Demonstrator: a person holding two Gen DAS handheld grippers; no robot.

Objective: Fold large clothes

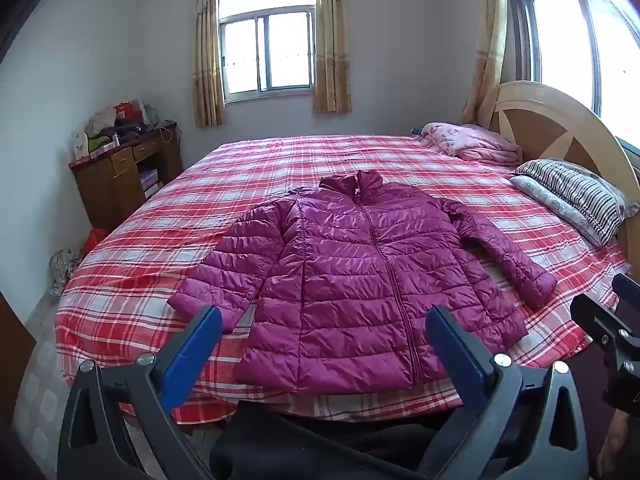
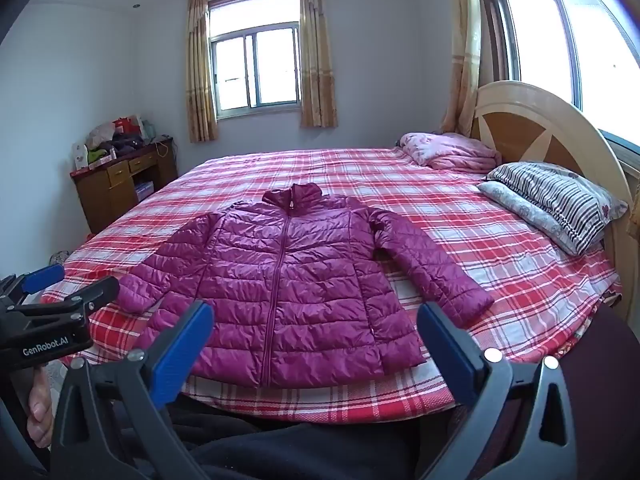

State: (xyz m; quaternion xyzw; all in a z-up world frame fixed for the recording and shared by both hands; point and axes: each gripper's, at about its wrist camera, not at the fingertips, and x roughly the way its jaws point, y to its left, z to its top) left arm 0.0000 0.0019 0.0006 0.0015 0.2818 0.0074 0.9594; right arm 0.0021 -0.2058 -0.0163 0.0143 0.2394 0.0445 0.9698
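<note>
While the jacket (image 1: pixel 352 280) lies flat and zipped on the plaid bed (image 1: pixel 132 288), front up, collar away from the person and hem at the near edge, nothing is held yet. Both sleeves are spread out to the sides. The left gripper (image 1: pixel 324 344) is seen with its 2 blue pads spread wide and empty, hovering short of the hem; the right gripper (image 2: pixel 316 340) is likewise spread and empty, just beside it. A first fold is judged to be the step in hand, most likely 1 sleeve brought across the chest. For a clean result, each sleeve is best pinched near the cuff, with a shallow bite so that only the puffy shell is caught and not the sheet beneath. The slick quilted fabric can be expected to slip and spring back, so the fold should be laid down slowly and pressed flat before release. The pillows (image 1: pixel 576 196) are well apart from the work.
</note>
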